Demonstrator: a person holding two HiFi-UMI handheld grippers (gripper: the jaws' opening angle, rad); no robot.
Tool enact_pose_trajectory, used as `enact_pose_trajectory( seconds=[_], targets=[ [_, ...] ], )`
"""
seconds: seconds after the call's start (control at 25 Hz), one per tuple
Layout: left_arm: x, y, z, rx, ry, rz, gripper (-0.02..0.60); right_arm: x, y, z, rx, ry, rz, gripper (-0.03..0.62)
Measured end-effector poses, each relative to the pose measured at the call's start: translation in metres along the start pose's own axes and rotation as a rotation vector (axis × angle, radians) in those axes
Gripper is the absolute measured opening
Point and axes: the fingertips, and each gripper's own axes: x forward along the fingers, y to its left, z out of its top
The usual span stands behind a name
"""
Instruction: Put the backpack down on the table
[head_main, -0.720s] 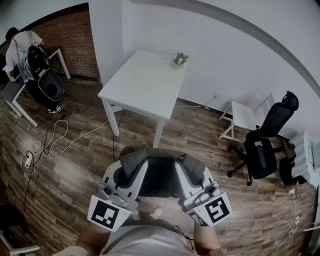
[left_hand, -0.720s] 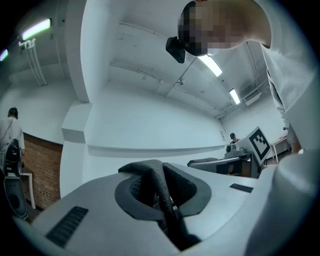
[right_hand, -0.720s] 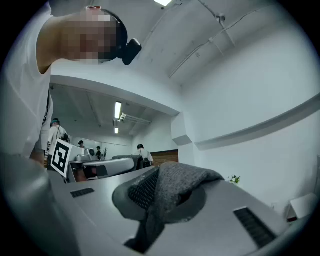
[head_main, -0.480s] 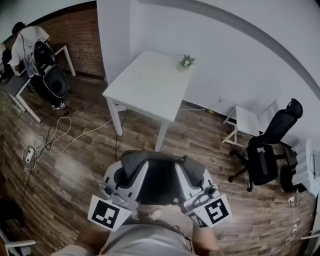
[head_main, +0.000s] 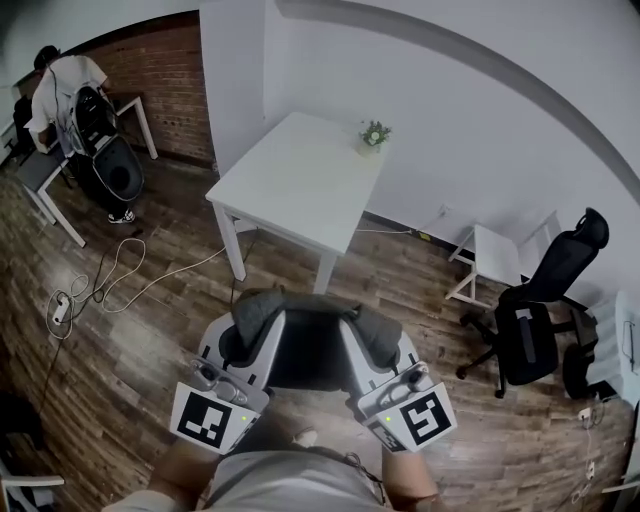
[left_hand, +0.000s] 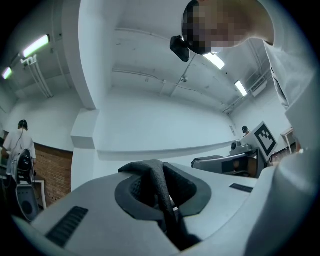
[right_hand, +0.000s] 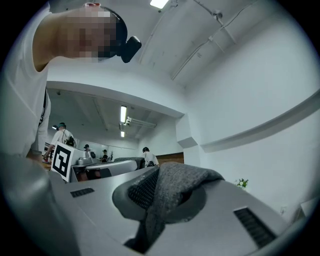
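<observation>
Tongs on both sides were clamped on padded fabric: the left tongs pinched one grey shoulder strap, and the right tongs pinched the other strap, both pointing ahead and slightly upward. Largest in the scene, the white bench stood ahead of the person, well apart from the tongs, its near corner and leg facing them across bare wooden floor. The dark backpack hung between the two tongs, above that floor and not yet over the bench, its width running crosswise from strap to strap. On that showing the carry had to go forward, and neither hand looked clearly nearer the bench. A small potted plant sat at the bench's far edge, away from the near side where the backpack would likely land.
</observation>
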Motion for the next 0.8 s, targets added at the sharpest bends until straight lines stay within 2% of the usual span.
enact_pose_trajectory(
  seconds=[0.28,0.56,0.8],
  targets=[
    [0.041,0.026,-0.008,-0.001,-0.014,0.003,0.046,0.033,-0.036,0.001,-0.019,-0.009,-0.01,0.048],
    [0.095,0.081,-0.025,-0.038,0.006,-0.08,0.046,0.094,-0.076,-0.011,-0.015,0.019,-0.046,0.048],
    [0.142,0.124,-0.035,-0.007,0.033,-0.126,0.046,0.147,-0.118,-0.01,0.003,0.004,-0.054,0.048]
  ],
)
